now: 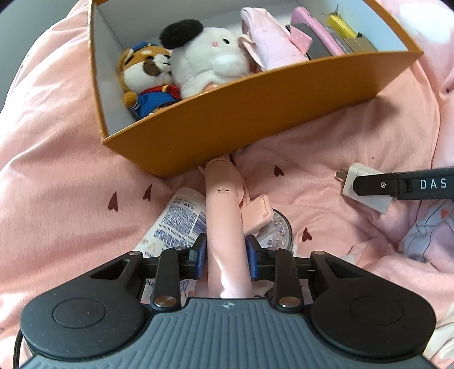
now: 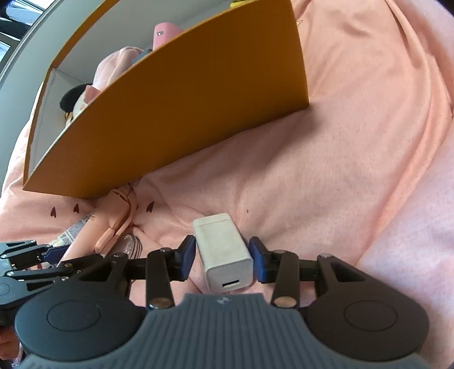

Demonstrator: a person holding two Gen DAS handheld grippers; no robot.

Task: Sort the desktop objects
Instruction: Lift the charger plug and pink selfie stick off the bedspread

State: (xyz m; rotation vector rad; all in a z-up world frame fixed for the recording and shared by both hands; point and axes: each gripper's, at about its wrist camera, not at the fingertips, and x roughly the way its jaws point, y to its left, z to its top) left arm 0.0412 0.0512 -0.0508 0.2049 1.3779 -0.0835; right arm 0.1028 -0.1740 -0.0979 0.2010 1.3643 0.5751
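So, left wrist view first: my left gripper (image 1: 225, 251) is pointing down at the pink bedding (image 1: 56, 142), and its blue pads are clamped on the handle of a pink handheld device (image 1: 224, 210) that runs away from me, its far end tucked against the foot of the orange box (image 1: 241, 113). A pink strap tab (image 1: 259, 211) hangs off its right side. Under it lie a white tube with blue print (image 1: 178, 218) on the left and a round glittery lid (image 1: 276, 230) on the right.

That box is open on top, white inside, and pretty full. From left to right I count a small plush in a blue uniform (image 1: 147, 79), a white plush with a black ear (image 1: 207, 59), a folded pink cloth (image 1: 266, 42), a pink flat thing with a dotted bow, and something yellow (image 1: 340, 25) at the far right end. Can't tell what the last two really are.

Off to the right, a white charger (image 1: 366, 187) sits on the bedding with my other gripper's finger (image 1: 397, 184) in front of it.

Right wrist view: my right gripper (image 2: 224, 261) straddles that charger (image 2: 224, 249), USB port facing the camera. There's a visible gap on the right pad's side, so it's loose, not squeezing. The box (image 2: 184, 113) sits beyond, with the pink cloth and black ear peeking over its wall. My left gripper (image 2: 42, 255) shows at the left edge.
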